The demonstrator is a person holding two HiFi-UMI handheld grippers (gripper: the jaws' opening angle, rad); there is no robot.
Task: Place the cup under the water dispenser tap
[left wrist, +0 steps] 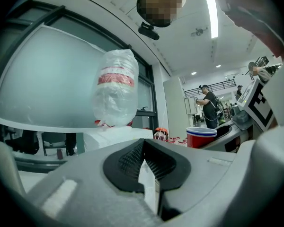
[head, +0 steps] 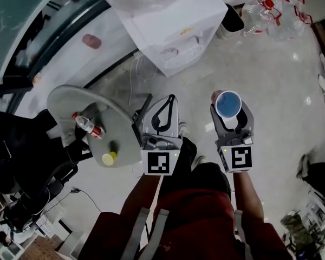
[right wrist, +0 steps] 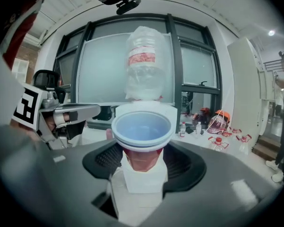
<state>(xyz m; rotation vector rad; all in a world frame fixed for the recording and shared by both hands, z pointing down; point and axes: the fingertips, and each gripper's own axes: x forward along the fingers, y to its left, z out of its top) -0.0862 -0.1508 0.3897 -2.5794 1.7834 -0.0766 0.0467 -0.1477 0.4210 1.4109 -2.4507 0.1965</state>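
Observation:
A red cup [head: 228, 104] with a white rim and blue inside stands upright between the fingers of my right gripper [head: 230, 112], which is shut on its lower body. In the right gripper view the cup [right wrist: 142, 129] sits in the gripper [right wrist: 141, 162], with the plastic-wrapped water dispenser [right wrist: 144, 70] straight ahead at some distance. In the head view the dispenser [head: 170, 28] is a white cabinet across the floor, above both grippers. My left gripper [head: 170, 98] is shut and holds nothing; its view shows its pads [left wrist: 154, 162] meeting, the dispenser [left wrist: 116, 98] and the cup [left wrist: 201, 137] at right.
A round grey table [head: 70, 99] at my left carries a plastic bottle [head: 88, 125] and a yellow-capped item [head: 109, 158]. A black chair [head: 21, 145] stands beyond it. Empty water jugs [head: 265, 12] lie right of the dispenser. A person [left wrist: 209, 105] stands far off.

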